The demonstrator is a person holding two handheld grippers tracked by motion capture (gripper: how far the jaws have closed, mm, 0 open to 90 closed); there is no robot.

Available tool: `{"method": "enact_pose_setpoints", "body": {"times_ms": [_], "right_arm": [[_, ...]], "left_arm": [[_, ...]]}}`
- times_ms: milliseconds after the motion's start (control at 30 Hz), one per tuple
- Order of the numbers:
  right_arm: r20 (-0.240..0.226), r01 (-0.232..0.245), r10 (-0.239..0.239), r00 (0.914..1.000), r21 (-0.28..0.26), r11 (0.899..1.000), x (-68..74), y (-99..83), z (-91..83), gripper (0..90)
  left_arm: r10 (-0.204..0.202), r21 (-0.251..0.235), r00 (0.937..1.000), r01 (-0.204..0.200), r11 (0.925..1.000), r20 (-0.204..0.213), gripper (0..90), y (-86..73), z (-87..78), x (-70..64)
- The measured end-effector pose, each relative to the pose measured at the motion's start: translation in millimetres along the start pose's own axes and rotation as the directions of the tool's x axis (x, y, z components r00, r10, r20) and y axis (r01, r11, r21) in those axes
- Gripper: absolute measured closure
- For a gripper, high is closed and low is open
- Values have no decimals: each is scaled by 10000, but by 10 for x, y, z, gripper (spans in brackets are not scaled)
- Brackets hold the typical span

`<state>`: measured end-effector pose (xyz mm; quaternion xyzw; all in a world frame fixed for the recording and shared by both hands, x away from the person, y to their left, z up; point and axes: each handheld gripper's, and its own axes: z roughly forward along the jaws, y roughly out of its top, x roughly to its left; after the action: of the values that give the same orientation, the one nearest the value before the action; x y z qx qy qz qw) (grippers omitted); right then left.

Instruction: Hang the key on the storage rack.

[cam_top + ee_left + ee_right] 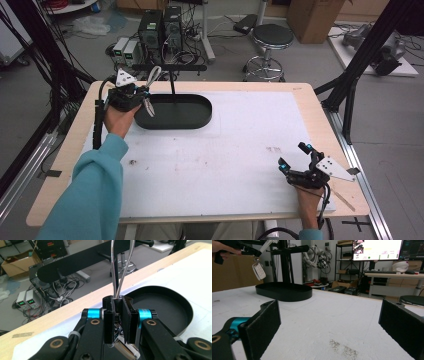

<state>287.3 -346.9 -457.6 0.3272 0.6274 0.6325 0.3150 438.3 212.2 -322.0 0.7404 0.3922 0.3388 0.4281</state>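
My left gripper (141, 95) is shut on a clear cord loop (154, 74) at the far left of the table. A white car key fob (149, 107) dangles below its jaws, over the left end of the black oval tray (197, 117). A thin post rises from the tray to a horizontal black bar (170, 67). In the left gripper view the loop (117, 272) rises from the closed left gripper (121, 315) toward the bar (75, 262). My right gripper (294, 156) rests open and empty at the near right. The right gripper view shows the fob (259, 270) hanging far off.
A white mat (225, 150) covers the wooden table. Behind the table stand a round stool (270, 37), computer cases (160, 27) with cables, and a cardboard box (315, 17). Black frame struts (357, 65) rise by the right edge.
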Motion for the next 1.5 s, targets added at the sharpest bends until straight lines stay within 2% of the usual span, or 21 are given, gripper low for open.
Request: {"method": "enact_pose_setpoints", "body": {"times_ms": [67, 233, 300, 400, 433, 633, 1033, 1167, 1500], "right_arm": [[2, 7, -7, 10000, -1, 10000, 0, 0, 0, 34], [4, 4, -4, 10000, -7, 10000, 0, 0, 0, 34], [5, 5, -5, 10000, 4, 10000, 0, 0, 0, 35], [3, -1, 1, 10000, -4, 10000, 0, 0, 0, 34], [2, -11, 11, 10000, -7, 10000, 1, 0, 0, 34], [15, -72, 72, 10000, 2, 10000, 5, 0, -2, 34], [19, -57, 57, 10000, -2, 10000, 5, 0, -4, 35], [2, -86, 86, 10000, 12, 10000, 6, 0, -5, 34], [2, -83, 83, 10000, 5, 10000, 4, 0, -5, 34]], "left_arm": [[-274, -125, 9996, 275, 9995, 90, 815, 18, 19, 6], [-204, -89, 9998, 204, 9998, -21, 815, 55, 59, 4], [-361, -132, 9993, 361, 9993, -27, 815, 50, 82, 4], [-556, -36, 9984, 556, 9984, 89, 815, 28, 125, 10], [-512, 51, 9986, 512, 9987, 91, 815, 22, 138, 12], [-695, 244, 9976, 696, 9973, -21, 815, -13, 204, 32], [-730, 407, 9971, 738, 9964, -225, 815, -53, 285, 33], [-595, 650, 9977, 615, 9960, -326, 815, -66, 313, 26], [-505, 730, 9968, 550, 9958, -622, 814, -78, 379, -22]]}}
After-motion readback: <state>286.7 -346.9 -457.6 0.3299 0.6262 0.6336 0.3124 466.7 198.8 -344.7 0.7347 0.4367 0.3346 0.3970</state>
